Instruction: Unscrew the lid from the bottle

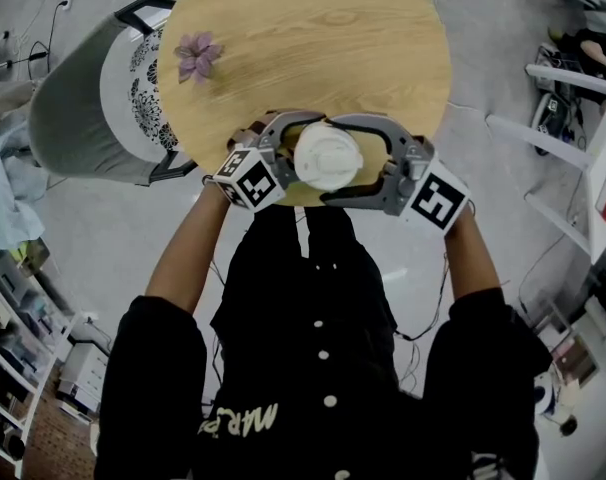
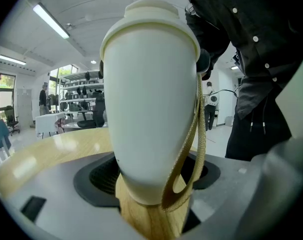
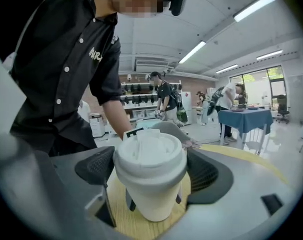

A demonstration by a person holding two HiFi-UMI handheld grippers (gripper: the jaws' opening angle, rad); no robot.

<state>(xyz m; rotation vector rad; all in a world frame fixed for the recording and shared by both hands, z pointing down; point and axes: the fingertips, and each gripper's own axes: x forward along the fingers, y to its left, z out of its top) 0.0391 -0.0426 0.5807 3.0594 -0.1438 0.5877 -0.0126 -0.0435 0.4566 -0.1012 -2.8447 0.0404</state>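
I count one bottle (image 2: 149,109), one lid (image 3: 150,151), one table (image 1: 313,38), one flower (image 1: 197,55), two grippers, left gripper (image 1: 318,156) and right gripper (image 1: 329,162).

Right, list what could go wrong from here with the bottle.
1. The bottle stands at the table's near edge; a sideways push while twisting could slide it off.
2. The left gripper sits low, at the narrow base, the right gripper up at the lid: the bottle may spin or tip rather than open.
3. The strap hangs by the left jaws and could get pinched.
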